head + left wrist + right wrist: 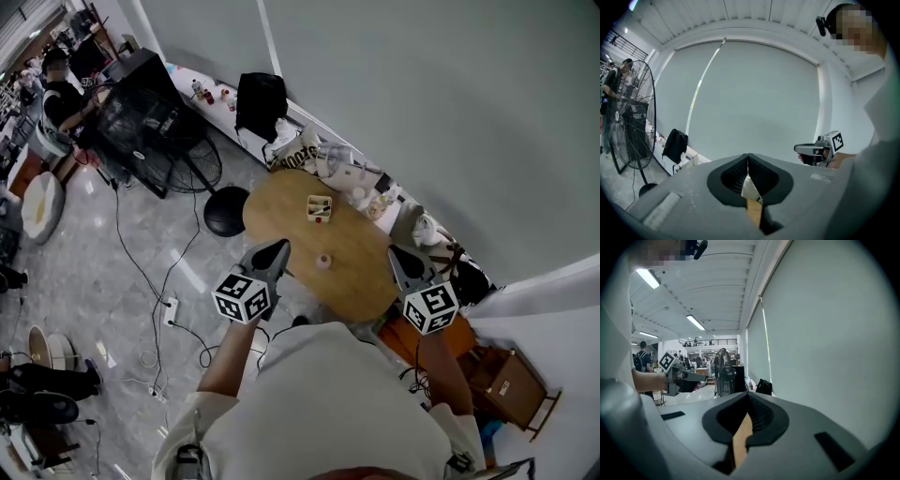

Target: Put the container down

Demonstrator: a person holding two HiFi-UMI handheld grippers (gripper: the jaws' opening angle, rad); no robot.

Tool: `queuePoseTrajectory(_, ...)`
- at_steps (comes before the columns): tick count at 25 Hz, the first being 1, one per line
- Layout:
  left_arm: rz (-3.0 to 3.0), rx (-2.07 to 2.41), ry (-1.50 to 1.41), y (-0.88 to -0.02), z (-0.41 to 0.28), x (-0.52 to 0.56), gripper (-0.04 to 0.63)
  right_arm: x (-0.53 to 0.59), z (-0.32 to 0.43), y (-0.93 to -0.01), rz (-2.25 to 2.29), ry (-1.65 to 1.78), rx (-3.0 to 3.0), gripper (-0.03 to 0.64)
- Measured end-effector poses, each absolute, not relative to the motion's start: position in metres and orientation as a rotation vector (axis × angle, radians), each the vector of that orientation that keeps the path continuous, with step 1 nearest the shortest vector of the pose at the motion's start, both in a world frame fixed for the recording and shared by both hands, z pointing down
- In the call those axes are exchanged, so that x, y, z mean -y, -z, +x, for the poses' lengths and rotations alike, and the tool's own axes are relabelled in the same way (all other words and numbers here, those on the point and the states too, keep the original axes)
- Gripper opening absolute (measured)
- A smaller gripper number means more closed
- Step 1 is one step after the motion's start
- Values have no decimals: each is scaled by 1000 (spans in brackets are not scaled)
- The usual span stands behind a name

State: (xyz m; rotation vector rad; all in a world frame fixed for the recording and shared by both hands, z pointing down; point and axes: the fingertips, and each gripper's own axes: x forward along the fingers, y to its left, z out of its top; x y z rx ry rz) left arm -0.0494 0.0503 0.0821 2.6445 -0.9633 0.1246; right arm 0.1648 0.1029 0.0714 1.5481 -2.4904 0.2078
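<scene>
The container [319, 207] sits upright on the round wooden table [361, 286], toward its far side, open at the top and touching neither gripper. Inside it I make out a red bit and something dark against a pale lining (too small on my screen to name). Nearer to me on the same tabletop stands a small pale ring-shaped thing [323, 261], alone and apart from the container. It lies roughly between the container and the two gripper tips.

My left gripper [279, 247] hangs over the table's near left edge and my right gripper [395, 251] over its near right edge, with the ring between them. In each gripper's own view the jaws are pressed together and grip nothing. Only a sliver of wood shows through the gap below them.

Along the table's far rim, against the wall, lies a heap of clutter [361, 180]: bags, white packets and small bottles that I can't sort apart. A black floor fan [199, 161] stands just beside the table on the left, its round base [225, 211] near the rim. Behind it a black bag [261, 101] rests on a white ledge [187, 75] along the wall. A dark mesh-sided cabinet [141, 117] stands further left, with a person [58, 92] seated beyond it. On the glossy floor a power strip [171, 309] trails cables, and at the right a wooden crate [511, 384] sits near the wall.
</scene>
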Motion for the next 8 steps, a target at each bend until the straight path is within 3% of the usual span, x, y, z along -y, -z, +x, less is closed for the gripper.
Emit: queuePoseTrajectory(8, 2640, 958, -130, -87, -43, -51, 21, -103, 165, -76, 1534, -196, 2490, 3)
